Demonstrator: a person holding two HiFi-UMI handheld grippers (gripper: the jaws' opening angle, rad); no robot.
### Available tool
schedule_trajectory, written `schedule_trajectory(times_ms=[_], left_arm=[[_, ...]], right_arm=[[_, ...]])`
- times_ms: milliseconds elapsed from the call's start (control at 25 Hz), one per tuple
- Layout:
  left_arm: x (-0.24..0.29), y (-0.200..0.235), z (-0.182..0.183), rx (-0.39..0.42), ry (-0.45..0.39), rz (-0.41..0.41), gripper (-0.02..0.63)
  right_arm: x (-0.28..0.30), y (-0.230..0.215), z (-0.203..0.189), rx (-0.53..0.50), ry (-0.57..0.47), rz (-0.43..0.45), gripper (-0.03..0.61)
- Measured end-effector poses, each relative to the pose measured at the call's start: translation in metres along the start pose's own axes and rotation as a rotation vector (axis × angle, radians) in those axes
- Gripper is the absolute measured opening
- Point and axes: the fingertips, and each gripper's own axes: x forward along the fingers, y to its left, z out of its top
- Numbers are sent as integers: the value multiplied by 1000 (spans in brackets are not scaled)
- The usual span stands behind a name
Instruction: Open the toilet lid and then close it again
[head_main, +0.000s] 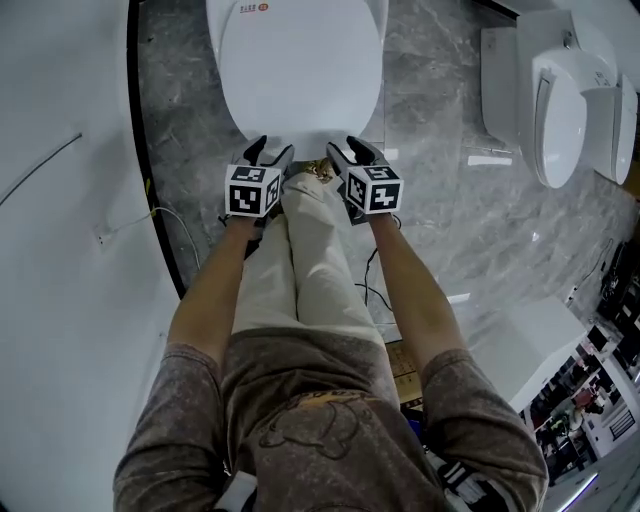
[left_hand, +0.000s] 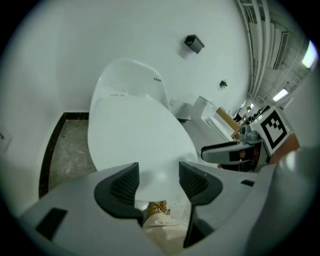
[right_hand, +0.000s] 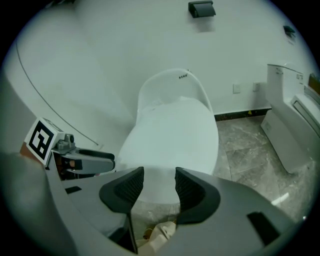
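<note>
Left gripper (head_main: 270, 150) and right gripper (head_main: 348, 146) come in side by side at the front edge of the toilet lid (head_main: 300, 70) in the head view, and that lid lies flat down.

Left gripper view now: jaws spread, the toilet lid (left_hand: 135, 135) front rim shows in the gap, and the pads are not pressing it. I reckon I should tuck a pad under that rim on both sides and lift evenly.

Right gripper view: jaws wide too, with the rim (right_hand: 167, 192) between them untouched. The bowl is covered, so I can't tell what's inside.
</note>
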Motion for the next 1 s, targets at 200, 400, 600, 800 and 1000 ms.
schedule_trajectory(times_ms=[200,400,600,800,1000], left_arm=[[-72,-32,87,10,-143,-1,256],[-167,-69,172,11,-287,-34,256],[-255,-123,222,72,-393,-77,256],[-322,-172,253,188,-468,-122,256],[-371,-193,263,239,-530,-126,253]], right_arm=[[-71,23,77,-19,-128,9,215],[-154,68,148,-86,-223,37,204],[-242,110,192,-185,-312,87,204],[-319,142,226,-246,-414,119,196],[-376,168,236,-278,-513,138,165]])
